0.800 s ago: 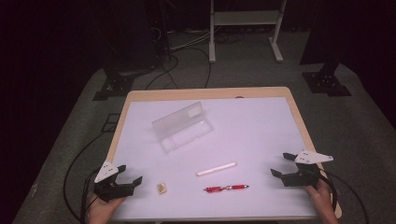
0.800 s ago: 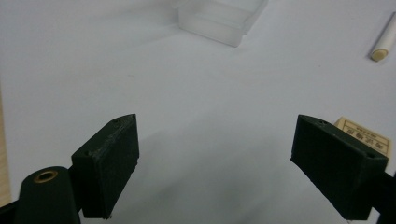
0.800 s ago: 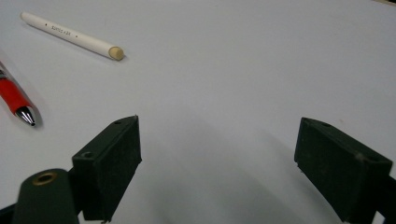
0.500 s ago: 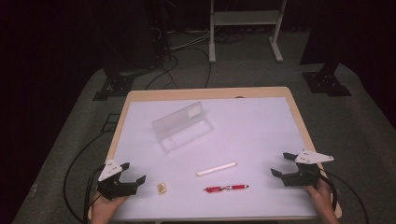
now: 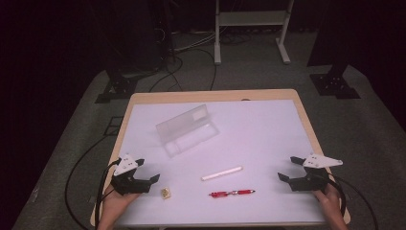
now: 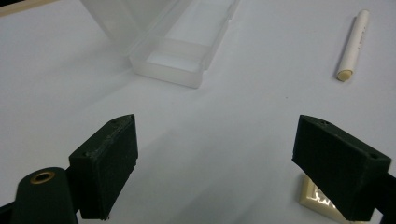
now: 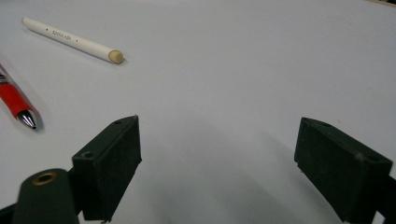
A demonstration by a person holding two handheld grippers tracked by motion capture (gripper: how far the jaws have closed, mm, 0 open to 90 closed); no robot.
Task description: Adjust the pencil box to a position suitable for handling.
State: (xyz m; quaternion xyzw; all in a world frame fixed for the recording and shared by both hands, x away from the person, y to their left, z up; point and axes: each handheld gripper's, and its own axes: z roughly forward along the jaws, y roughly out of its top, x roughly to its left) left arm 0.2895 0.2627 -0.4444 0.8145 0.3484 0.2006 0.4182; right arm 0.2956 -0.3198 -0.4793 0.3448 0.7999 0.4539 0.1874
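Observation:
A clear plastic case [image 5: 187, 130] lies open on the white table top [image 5: 258, 124], left of centre; its tray [image 6: 180, 49] also appears in the left gripper view. In front of it lie a white stick [image 5: 222, 173] [image 6: 352, 44] [image 7: 72, 40] and a red pen [image 5: 231, 193] [image 7: 14, 100]. A small cream block [image 5: 165, 192] [image 6: 320, 200] rests just right of my left gripper [image 5: 148, 178] [image 6: 229, 158], which stands open with nothing between its fingers. My right gripper [image 5: 289, 168] [image 7: 224, 163] is open too, at the front right, facing the pen.
The table's wooden edge [image 5: 210, 96] borders the white top. Beyond it, on the grey floor, stand a white frame [image 5: 251, 28] and black stands [image 5: 335, 81], with cables [image 5: 172, 62] trailing.
My left gripper has moved a little to the right, closer to the cream block. The right gripper has stayed in place.

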